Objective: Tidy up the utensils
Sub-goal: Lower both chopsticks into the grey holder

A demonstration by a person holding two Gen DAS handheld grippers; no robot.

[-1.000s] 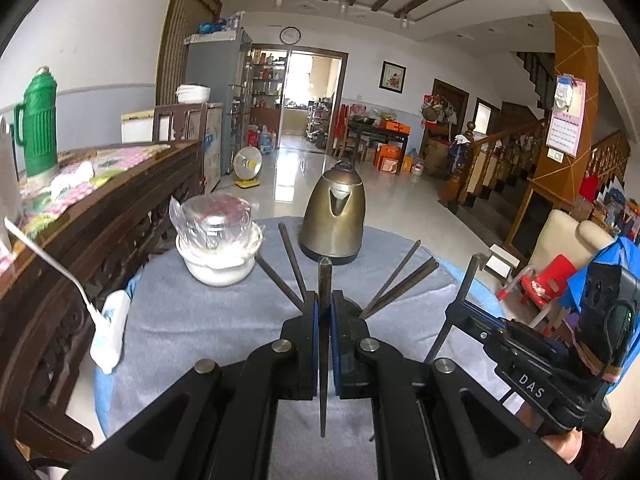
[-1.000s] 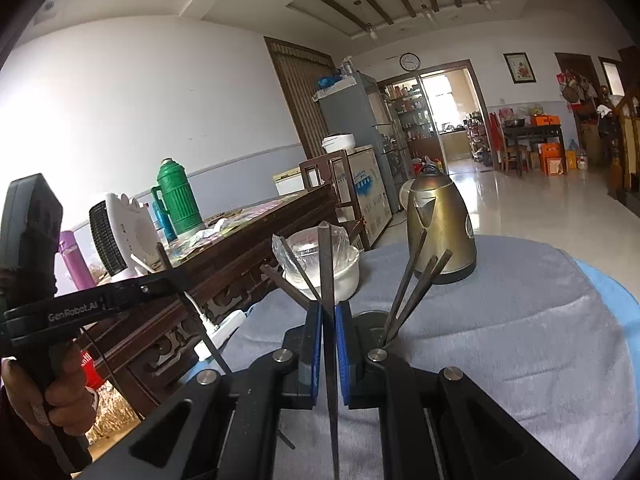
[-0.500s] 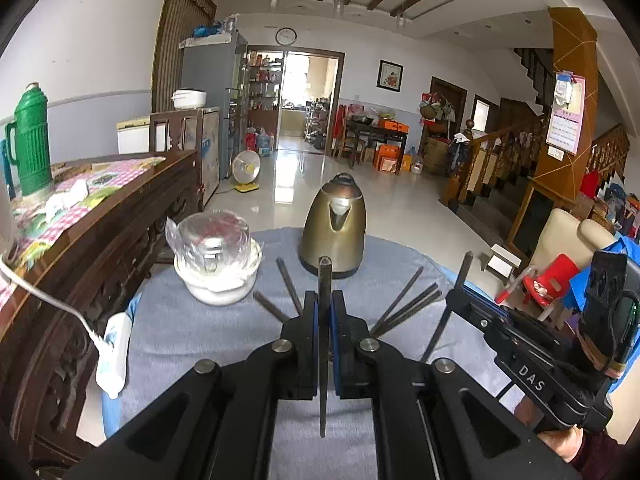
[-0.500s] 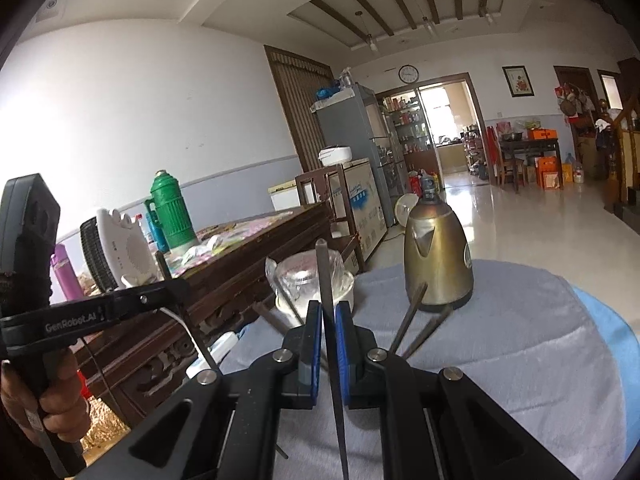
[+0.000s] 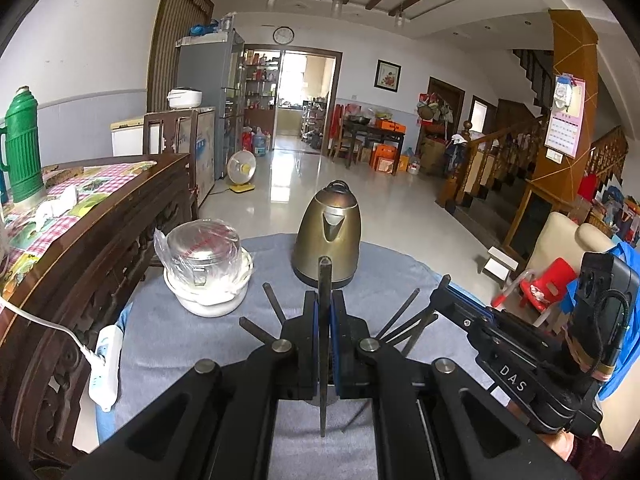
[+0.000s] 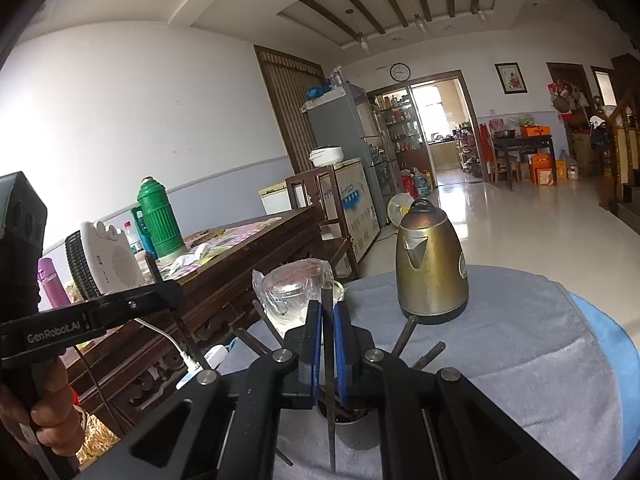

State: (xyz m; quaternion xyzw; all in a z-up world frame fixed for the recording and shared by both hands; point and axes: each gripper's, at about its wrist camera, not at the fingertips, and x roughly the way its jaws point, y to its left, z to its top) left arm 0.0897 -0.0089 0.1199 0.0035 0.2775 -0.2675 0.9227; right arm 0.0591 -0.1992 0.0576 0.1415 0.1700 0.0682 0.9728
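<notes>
Two chopsticks are being held clear of the grey-clothed surface as I am working both grippers at once: the left gripper is pinching one dark chopstick upright between its jaws, and the right gripper is pinching a second chopstick the same way, its tip hanging beside the metal holder just below. More chopsticks are fanning out from behind the jaws, apparently standing in that holder. A brass-coloured kettle and a plastic-wrapped bowl are sitting farther back on the surface. I am judging this as the carrying step, one stick in each gripper, with sorting not yet done. Next, I am thinking, each stick needs lining up over the holder's mouth and lowering tip first before the jaws are spread, keeping clear of the sticks already leaning there.
</notes>
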